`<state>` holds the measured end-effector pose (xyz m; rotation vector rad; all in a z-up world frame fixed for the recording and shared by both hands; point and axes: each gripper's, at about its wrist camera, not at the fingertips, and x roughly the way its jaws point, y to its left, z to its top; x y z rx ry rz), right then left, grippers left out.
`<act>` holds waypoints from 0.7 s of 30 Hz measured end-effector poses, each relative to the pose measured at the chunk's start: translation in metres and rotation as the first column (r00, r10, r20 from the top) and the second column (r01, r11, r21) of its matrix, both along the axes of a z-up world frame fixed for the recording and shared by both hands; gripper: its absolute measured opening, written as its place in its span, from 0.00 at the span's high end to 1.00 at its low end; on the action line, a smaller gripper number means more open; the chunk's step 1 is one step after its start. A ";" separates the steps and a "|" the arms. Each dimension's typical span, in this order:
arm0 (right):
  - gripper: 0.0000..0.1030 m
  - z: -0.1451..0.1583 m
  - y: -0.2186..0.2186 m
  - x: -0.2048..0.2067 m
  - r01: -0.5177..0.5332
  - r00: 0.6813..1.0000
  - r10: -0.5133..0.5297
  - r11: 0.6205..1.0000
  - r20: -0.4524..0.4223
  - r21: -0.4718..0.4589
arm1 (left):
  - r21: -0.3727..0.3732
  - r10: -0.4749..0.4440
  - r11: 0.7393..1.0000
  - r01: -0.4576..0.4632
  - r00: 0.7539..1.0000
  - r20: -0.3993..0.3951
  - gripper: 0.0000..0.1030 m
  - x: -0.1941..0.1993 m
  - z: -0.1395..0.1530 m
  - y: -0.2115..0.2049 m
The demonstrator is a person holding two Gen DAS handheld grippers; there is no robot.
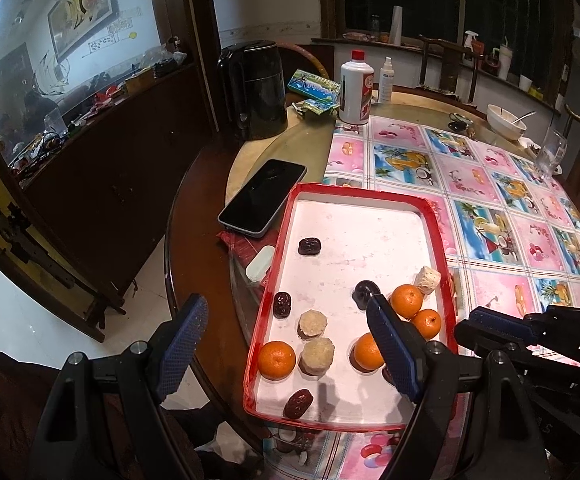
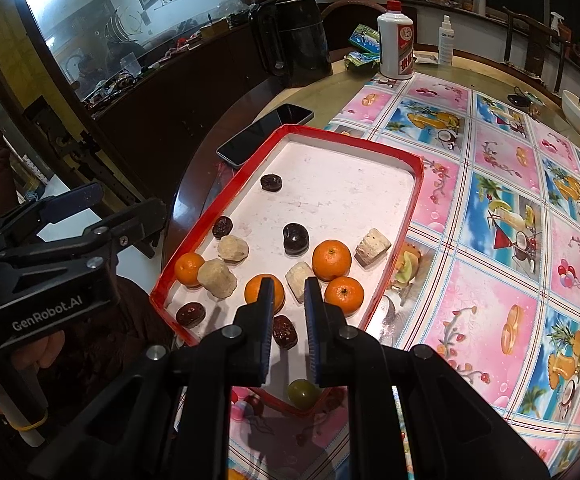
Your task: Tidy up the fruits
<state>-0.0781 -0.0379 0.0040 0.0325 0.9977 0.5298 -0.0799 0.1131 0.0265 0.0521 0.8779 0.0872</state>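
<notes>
A red-rimmed white tray lies on the round table. In it are several mandarins, several dark dates and several beige chunks. A green grape sits at the tray's near end. My left gripper is wide open above the tray's near left rim, holding nothing. My right gripper hovers over the near end of the tray, its fingers a narrow gap apart and empty. One finger hides part of a mandarin.
A phone lies just left of the tray. Behind it stand a black kettle and a white bottle. A bowl and a glass are at the far right. A kiwi piece lies outside the tray's right rim.
</notes>
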 end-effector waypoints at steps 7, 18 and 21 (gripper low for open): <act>0.84 0.001 0.000 -0.001 0.000 1.000 0.000 1.000 0.001 0.000 | -0.006 0.010 1.000 -0.010 1.000 -0.010 0.21 0.002 -0.002 0.004; 0.84 0.000 0.000 0.000 0.002 1.000 -0.002 1.000 -0.002 0.000 | -0.009 0.005 1.000 -0.005 1.000 -0.022 0.21 0.005 -0.004 0.005; 0.84 0.000 0.001 0.001 0.003 1.000 -0.003 1.000 -0.004 0.001 | -0.010 0.003 1.000 -0.003 1.000 -0.022 0.21 0.005 -0.004 0.005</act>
